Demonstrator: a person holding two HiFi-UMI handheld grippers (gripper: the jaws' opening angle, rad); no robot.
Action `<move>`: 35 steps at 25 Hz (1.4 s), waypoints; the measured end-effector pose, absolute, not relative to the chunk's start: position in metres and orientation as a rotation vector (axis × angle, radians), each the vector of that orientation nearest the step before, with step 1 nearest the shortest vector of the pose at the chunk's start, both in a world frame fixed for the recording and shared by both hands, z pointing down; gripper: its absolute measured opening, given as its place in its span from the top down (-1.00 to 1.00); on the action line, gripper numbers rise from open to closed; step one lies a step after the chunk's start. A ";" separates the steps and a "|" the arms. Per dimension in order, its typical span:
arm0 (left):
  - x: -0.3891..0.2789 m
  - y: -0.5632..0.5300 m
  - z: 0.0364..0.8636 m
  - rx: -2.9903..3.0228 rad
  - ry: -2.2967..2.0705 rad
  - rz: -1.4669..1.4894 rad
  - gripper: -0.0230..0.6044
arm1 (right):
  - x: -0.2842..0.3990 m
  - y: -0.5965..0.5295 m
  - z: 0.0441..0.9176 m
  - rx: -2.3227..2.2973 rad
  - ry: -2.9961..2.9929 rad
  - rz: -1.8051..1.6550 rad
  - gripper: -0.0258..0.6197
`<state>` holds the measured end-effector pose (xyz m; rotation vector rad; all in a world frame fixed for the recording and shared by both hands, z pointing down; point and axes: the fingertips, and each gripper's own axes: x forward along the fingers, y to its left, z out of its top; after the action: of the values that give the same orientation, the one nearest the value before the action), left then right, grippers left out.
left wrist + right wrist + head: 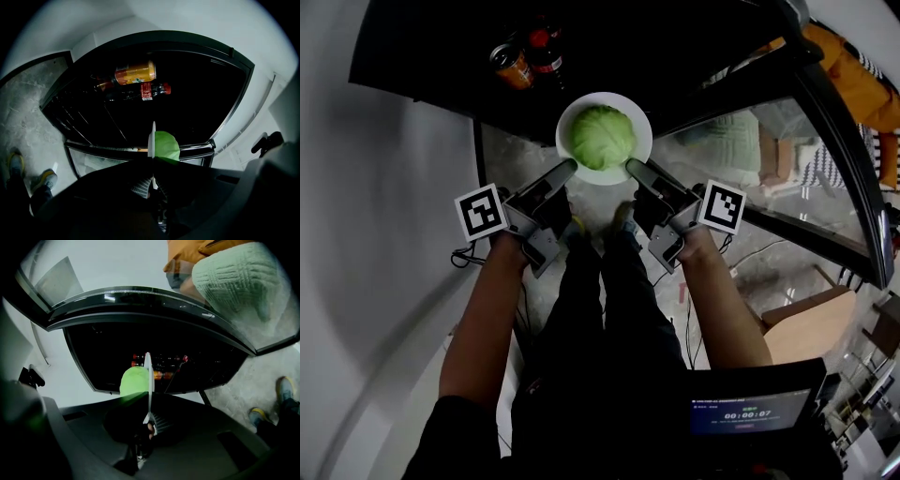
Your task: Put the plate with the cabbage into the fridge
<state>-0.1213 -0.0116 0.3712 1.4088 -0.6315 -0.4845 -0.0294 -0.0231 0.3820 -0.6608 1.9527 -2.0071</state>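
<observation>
1. Left side. We see the left tool (pixel 566 170) clamped on the left near rim of the plate (pixel 573 109). In the left gripper view both jaws are closed onto the rim, which passes between them as a thin white edge-on line.

2. Centre. Both tools hold the plate in the air at the front edge of the open fridge (pixel 422 52). Its far rim lies over the dark interior and its near rim over the pale floor. The plate is round, so we can give it no long axis. Its open face points up towards the head camera, and it looks level. The cabbage (pixel 603 137) sits in the middle of the plate and fills most of it. Beyond the plate and to its left, inside the fridge, an orange can (pixel 510 66) stands just beside a dark bottle (pixel 547 52) with a red cap. Both are apart from the plate.

3. Right side. The right tool (pixel 635 169) is clamped on the right near rim, opposite the left tool. In the right gripper view its jaws are closed on the rim, with the cabbage to the left of the edge-on plate. The fridge door (pixel 842 131) stands open at the far right.
</observation>
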 end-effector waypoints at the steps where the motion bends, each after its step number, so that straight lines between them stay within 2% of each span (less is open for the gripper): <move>1: -0.122 -0.010 0.372 1.406 -0.639 -0.481 0.90 | -0.029 -0.022 0.383 -0.664 1.948 -2.014 0.87; 35: -0.124 -0.012 0.370 1.409 -0.678 -0.469 0.90 | -0.029 -0.024 0.381 -0.671 1.948 -2.011 0.86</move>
<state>-0.1239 -0.0123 0.3702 1.4093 -0.6780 -0.4694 -0.0288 -0.0238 0.3811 -0.6705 1.9480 -2.0105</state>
